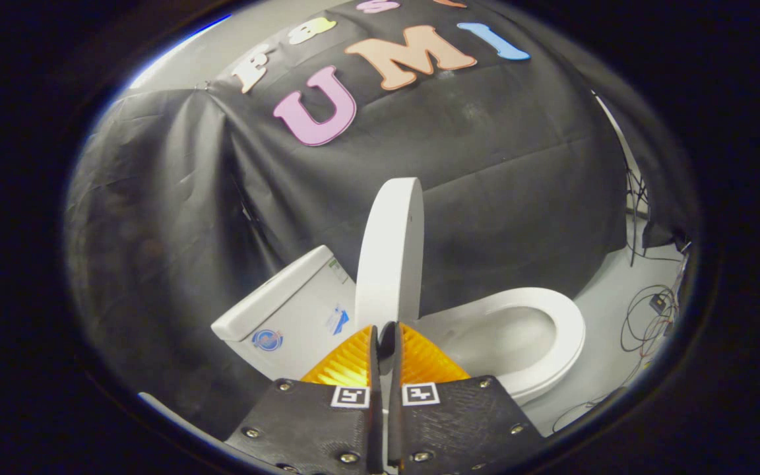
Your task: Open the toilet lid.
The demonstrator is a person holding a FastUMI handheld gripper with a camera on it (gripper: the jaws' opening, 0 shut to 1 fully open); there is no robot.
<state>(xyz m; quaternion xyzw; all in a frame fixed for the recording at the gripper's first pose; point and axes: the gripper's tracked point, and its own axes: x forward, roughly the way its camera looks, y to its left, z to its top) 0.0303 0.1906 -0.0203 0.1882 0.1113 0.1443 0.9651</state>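
Although the black cloth wall (499, 198) behind takes up most of the scene, it is backdrop only; item one, the toilet (472, 336), white, set on a pale floor (607, 310) against that cloth, its cistern (287, 310) to the left of the fingers and its seat ring (565, 330) to the right; item two, the toilet lid (390, 257), white, standing raised on edge and close to upright, rising just ahead of the fingers and between cistern and seat, leaving the bowl (499, 340) uncovered; item three, the gripper (387, 333), its two fingers drawn almost together with only a narrow slit between them; the lid's lower edge meets the tips, but whether the fingers pinch it or merely lie against it cannot be told; item four, loose cables (650, 316) on the floor beyond the seat, well apart from the work; item five, small stickers (268, 340) on the cistern's face, detail too fine to make out. Judged step: the late part of the lift, the lid nearly at its rest against the cistern. Judged next move: a gentle last push so the lid leans back and stays, then a clean parting of the fingers and a straight retreat; a hasty release risks the lid dropping forward onto the seat.
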